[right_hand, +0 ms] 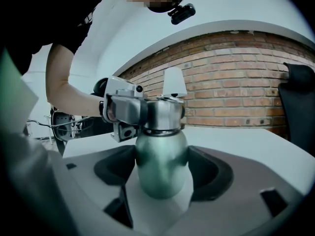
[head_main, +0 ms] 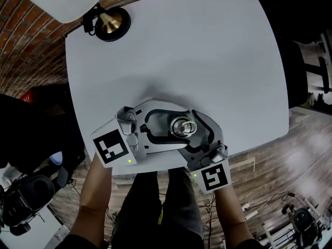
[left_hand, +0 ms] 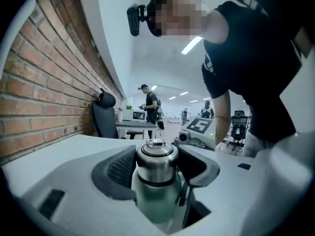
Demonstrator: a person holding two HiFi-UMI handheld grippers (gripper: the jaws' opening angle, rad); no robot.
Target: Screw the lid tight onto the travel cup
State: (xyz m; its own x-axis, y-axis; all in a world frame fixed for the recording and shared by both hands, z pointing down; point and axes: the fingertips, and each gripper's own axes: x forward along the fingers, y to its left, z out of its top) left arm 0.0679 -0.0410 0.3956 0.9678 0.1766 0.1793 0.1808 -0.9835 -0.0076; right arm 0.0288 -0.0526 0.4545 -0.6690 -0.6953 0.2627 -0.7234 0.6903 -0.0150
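While right claw clamps the travel cup, left claw grips the steel lid; we advise keeping it level, 1 steady twist.

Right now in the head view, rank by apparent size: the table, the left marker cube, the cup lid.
1. Table.
2. Left marker cube, though it sits nearer the camera, which enlarges it.
3. Cup lid.

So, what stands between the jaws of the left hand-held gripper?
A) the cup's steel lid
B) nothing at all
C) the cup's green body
A: in the left gripper view, the pads of the left hand-held gripper press on the steel lid, above the green body.
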